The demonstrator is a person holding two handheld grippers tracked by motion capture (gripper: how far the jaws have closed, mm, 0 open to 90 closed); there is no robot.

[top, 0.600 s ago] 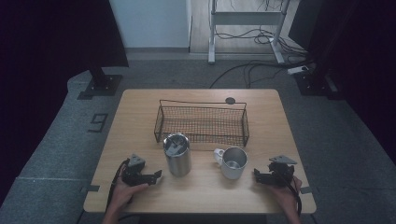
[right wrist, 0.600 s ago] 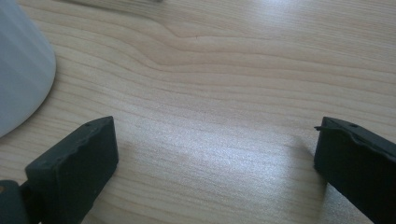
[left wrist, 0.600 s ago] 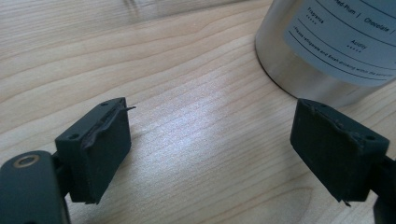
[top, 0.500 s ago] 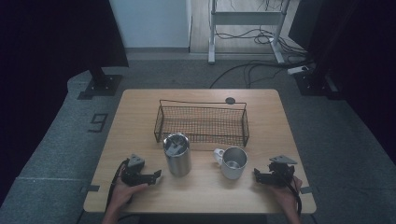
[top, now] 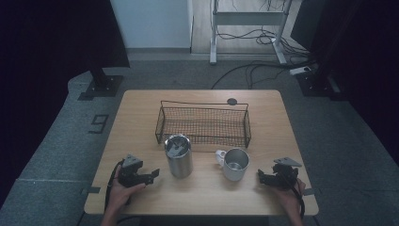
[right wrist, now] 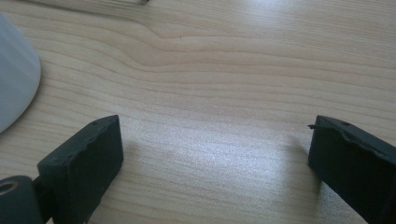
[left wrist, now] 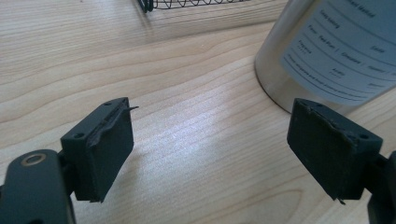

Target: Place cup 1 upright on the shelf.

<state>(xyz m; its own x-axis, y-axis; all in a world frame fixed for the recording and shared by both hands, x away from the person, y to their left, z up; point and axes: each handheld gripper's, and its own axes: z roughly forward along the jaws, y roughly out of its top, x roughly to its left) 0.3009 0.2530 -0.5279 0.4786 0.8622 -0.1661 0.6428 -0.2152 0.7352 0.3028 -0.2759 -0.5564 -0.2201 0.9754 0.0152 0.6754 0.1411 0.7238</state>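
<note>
Status: no part of the work appears done. The tall brushed-steel cylindrical tumbler (top: 178,155) and the short white-handled steel mug (top: 234,164) both stand upright on the light wooden tabletop (top: 141,113), just in front of the black wire-mesh basket (top: 203,123), which looks empty as far as the high view shows. Neither vessel is held or touched. Judged from this layout, picking up each vessel and any transfer toward the basket remain to be done.

Left gripper (top: 151,175): it rests low on the tabletop in the person's left hand (top: 123,190), with its jaws set wide apart and nothing between them. In the left gripper view, the tumbler (left wrist: 336,51), recognisable by its printed pale label, stands ahead of the jaws and off toward the right-hand jaw, near it but apart. A corner of the basket wire (left wrist: 187,3) lies farther off at the top edge.

Right gripper (top: 260,176): it rests near the tabletop's right front corner, with its jaws likewise spread wide and empty. In the right gripper view, the mug (right wrist: 14,93) shows as a pale curved wall at the far left, outside the left-hand jaw and clear of the gap. Bare wood lies between the jaws.
</note>
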